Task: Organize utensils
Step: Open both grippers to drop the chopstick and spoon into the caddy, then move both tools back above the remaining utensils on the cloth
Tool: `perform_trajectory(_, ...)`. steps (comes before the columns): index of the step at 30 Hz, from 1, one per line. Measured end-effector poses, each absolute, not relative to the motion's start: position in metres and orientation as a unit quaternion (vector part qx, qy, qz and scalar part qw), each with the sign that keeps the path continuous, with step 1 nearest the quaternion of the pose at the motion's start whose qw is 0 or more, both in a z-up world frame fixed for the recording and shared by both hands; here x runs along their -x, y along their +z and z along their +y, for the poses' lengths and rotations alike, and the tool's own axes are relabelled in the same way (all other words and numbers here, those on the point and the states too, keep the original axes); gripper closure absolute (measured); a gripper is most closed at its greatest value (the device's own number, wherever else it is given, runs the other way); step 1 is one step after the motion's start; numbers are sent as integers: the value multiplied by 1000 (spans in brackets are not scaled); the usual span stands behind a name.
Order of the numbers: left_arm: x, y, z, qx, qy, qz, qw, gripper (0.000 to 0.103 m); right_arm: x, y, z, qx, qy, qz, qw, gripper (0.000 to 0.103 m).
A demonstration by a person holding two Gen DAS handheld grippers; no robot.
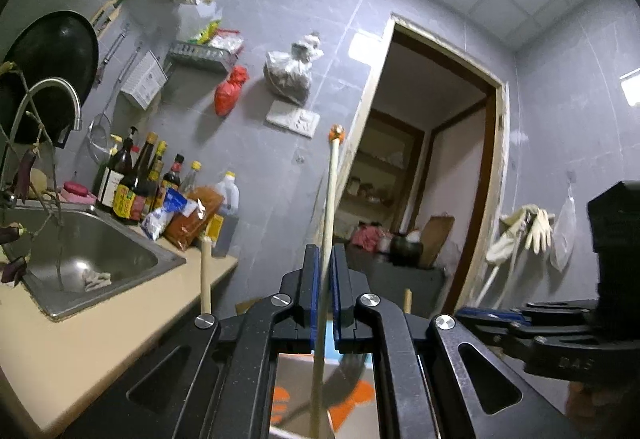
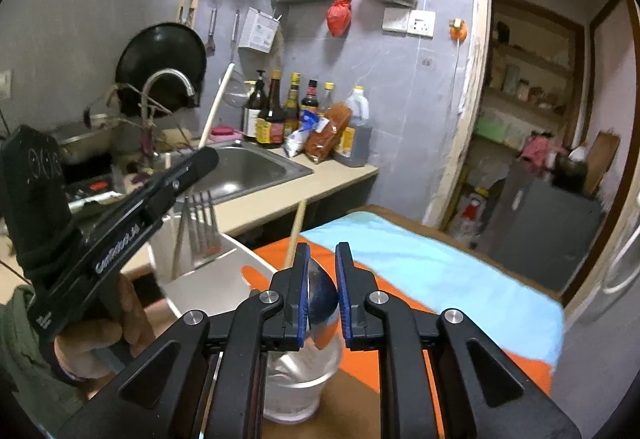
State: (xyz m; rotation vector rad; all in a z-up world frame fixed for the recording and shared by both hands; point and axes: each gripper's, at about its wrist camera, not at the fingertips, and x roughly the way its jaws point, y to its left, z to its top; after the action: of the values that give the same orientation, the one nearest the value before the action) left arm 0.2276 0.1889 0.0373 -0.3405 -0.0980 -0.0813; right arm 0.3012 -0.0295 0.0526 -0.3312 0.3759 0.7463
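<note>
My left gripper [image 1: 325,267] is shut on a pale chopstick [image 1: 329,207] that stands upright between the blue pads, its orange-capped end up. My right gripper [image 2: 322,271] is shut on a metal spoon [image 2: 322,299], bowl between the pads, held over a clear cup [image 2: 298,383] on the table. A white utensil holder [image 2: 208,279] at the left holds metal forks [image 2: 202,227] and wooden chopsticks [image 2: 294,231]. The left gripper's body [image 2: 132,207] shows in the right wrist view above the holder.
A steel sink [image 2: 248,167] with a tap, bottles [image 2: 280,111] and a black wok [image 2: 160,63] lie along the counter behind. The table carries an orange and blue cloth [image 2: 420,267]. A doorway [image 2: 540,99] opens at the right.
</note>
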Motion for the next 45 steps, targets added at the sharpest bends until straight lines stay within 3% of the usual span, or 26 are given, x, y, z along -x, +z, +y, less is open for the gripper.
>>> perform_trajectory(5, -221, 30, 186, 172, -53, -2, 984, 95, -303, 47, -37, 117, 378, 189, 899, 87)
perform_trajectory(7, -216, 27, 188, 183, -56, 4, 982, 81, -302, 47, -41, 104, 382, 188, 899, 79)
perform_trajectory(11, -204, 29, 191, 206, -60, 11, 977, 69, -298, 50, -50, 81, 386, 178, 902, 75)
perform_trajectory(13, -199, 32, 189, 206, -62, 19, 976, 60, -294, 53, -58, 70, 383, 167, 906, 67)
perform_trajectory(15, -195, 36, 184, 200, -65, 35, 977, 52, -290, 56, -68, 56, 375, 154, 912, 52)
perform_trajectory(19, -191, 44, 169, 182, -65, 71, 979, 37, -281, 62, -91, 38, 352, 131, 926, 45)
perform_trajectory(21, -191, 46, 160, 169, -64, 84, 980, 29, -275, 65, -104, 30, 338, 118, 933, 31)
perform_trajectory(25, -185, 53, 136, 141, -59, 100, 983, 16, -263, 68, -128, 20, 310, 92, 946, 20)
perform_trajectory(27, -181, 56, 124, 126, -57, 101, 985, 14, -257, 69, -141, 13, 294, 81, 952, 9)
perform_trajectory(30, -176, 60, 106, 103, -50, 97, 989, 9, -246, 68, -157, 13, 270, 66, 961, 1)
perform_trajectory(45, -162, 51, 25, 53, -65, 83, 993, 8, -199, 57, -235, 28, 141, 11, 990, 0)
